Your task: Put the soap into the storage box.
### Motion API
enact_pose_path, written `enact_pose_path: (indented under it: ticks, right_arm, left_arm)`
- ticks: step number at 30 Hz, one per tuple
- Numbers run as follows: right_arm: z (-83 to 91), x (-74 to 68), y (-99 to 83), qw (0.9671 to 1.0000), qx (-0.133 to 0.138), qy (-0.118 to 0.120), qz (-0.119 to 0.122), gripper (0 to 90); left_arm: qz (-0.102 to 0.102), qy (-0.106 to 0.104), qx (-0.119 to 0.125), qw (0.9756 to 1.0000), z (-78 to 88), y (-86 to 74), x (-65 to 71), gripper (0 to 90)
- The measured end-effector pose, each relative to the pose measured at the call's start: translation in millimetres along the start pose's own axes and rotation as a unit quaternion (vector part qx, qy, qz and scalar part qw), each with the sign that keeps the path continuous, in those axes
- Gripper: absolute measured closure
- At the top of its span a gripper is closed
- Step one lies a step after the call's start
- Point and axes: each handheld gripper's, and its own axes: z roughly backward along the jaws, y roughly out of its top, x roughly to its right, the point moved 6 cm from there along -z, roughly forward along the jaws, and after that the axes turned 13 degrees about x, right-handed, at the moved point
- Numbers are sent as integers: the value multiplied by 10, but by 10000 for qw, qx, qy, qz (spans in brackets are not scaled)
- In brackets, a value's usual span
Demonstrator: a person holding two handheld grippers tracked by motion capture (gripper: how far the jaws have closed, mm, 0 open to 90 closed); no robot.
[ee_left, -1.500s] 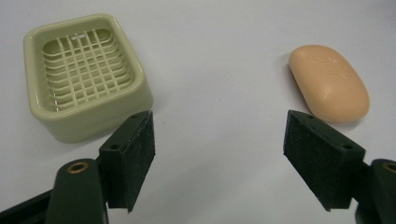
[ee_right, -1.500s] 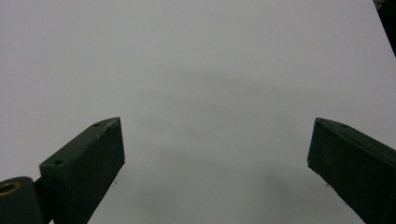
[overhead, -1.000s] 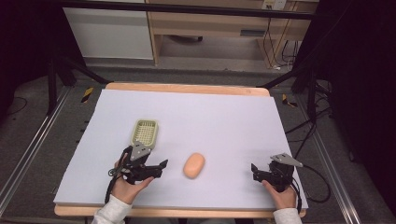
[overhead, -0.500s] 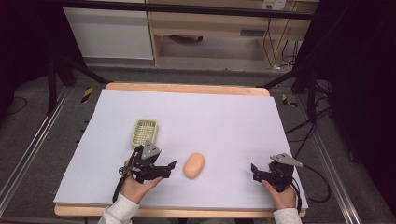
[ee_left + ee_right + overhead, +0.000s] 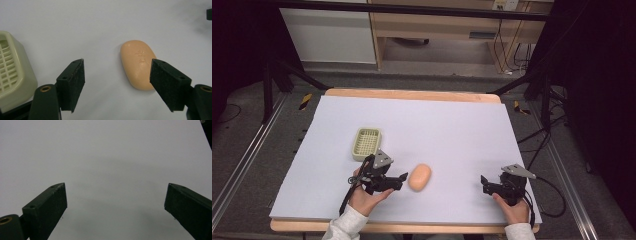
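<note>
Where the high view gives it as a small peach oval on the white sheet, the soap lies in the near half of the table, a little left of the middle, and the left gripper view adds what the high view is too far off to give: a faint mark pressed into the top of the bar and the rounded ends of its long shape. The left gripper sits just beside the soap on its left side in the high view, held in a hand with a pale sleeve; its own view shows the two black jaws spread wide and released, the right one overlapping the bar's near right edge, though whether it touches cannot be told, and the left one well clear over bare sheet. The soap dish, a pale green slatted tray, stands on the sheet beyond and to the left of that gripper, apart from the soap; in the left gripper view its rounded corner and grid come in at the left edge. Nothing lies between the jaws and the bar. The right gripper rests low near the front right of the sheet, well apart from the soap, and its own view shows its jaws wide apart, holding nothing, above plain white sheet
</note>
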Motion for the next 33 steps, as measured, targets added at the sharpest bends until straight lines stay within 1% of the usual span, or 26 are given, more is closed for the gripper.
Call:
enact_pose_path:
  ticks: [1,3,10,15,23,26,27,29,31,33]
  right_arm:
    - [1,0,0,10000,-3,-8,0,47]
    - [0,0,0,10000,-7,-10,8,47]
    - [1,0,0,10000,-10,-8,9,47]
    - [0,-2,1,10000,-12,8,1,47]
    - [-2,-3,0,10000,-18,6,-1,47]
    - [-4,0,0,10000,-15,1,-8,47]
    - [-4,0,1,10000,-13,1,-10,47]
    - [-4,1,1,10000,-10,2,-12,47]
    - [-6,1,0,10000,-12,-2,-6,47]
    - [-7,-2,-3,10000,-19,13,13,47]
  left_arm:
    - [16,-5,16,10000,-12,5,12,277]
    - [-10,-23,-8,10000,-18,8,19,278]
    - [-62,-118,-89,9999,-110,28,106,277]
    - [-105,-140,-168,9997,-173,14,145,277]
    - [-129,-161,-226,9995,-250,27,203,272]
    - [-133,-208,-279,9993,-299,29,240,268]
    - [-156,-226,-299,9992,-310,27,244,267]
    - [-136,-228,-302,9992,-321,24,254,265]
    - [-196,-245,-341,9989,-343,22,263,263]
    - [-200,-253,-351,9989,-350,22,266,260]
